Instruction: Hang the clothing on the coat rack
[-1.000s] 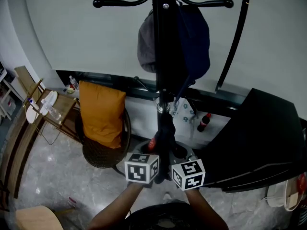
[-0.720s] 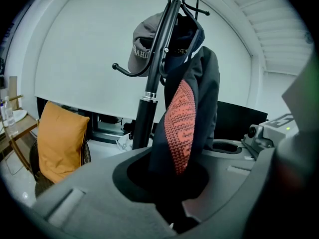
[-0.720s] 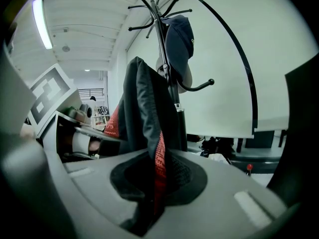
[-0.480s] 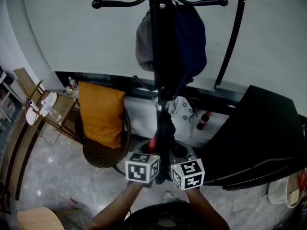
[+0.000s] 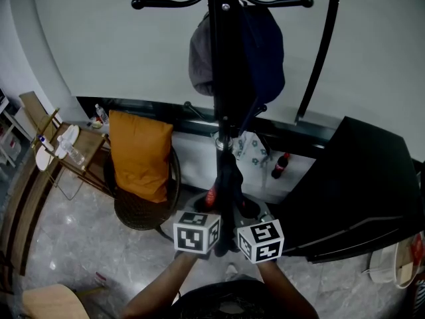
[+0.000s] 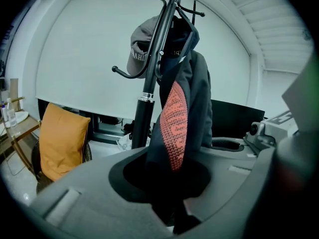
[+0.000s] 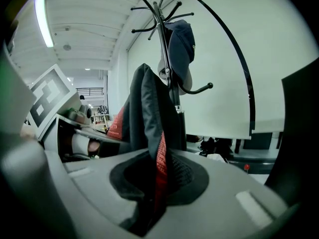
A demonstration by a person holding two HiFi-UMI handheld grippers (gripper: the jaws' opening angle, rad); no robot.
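Note:
A black coat rack point(image 5: 222, 78) stands straight ahead, with a grey cap point(image 5: 199, 55) and a navy cap point(image 5: 267, 48) on its hooks. A dark jacket point(image 5: 228, 191) with a red knit band point(image 6: 174, 121) hangs stretched along the pole. Both grippers hold its lower part. My left gripper point(image 5: 197, 233) is shut on the cloth, which fills its jaws point(image 6: 172, 203). Right beside it, my right gripper point(image 5: 260, 240) is shut on the same jacket point(image 7: 149, 113), the red band point(image 7: 160, 158) running into its jaws. The jacket's top end is hidden behind the pole and the caps.
An orange cushion point(image 5: 139, 155) rests on a round wicker chair point(image 5: 143, 211) to the rack's left. Further left is a small wooden table point(image 5: 66, 148) with bottles. A black desk point(image 5: 358, 191) fills the right, a dark bottle point(image 5: 279, 167) stands on the floor, and a curved black bar point(image 5: 319, 58) rises behind.

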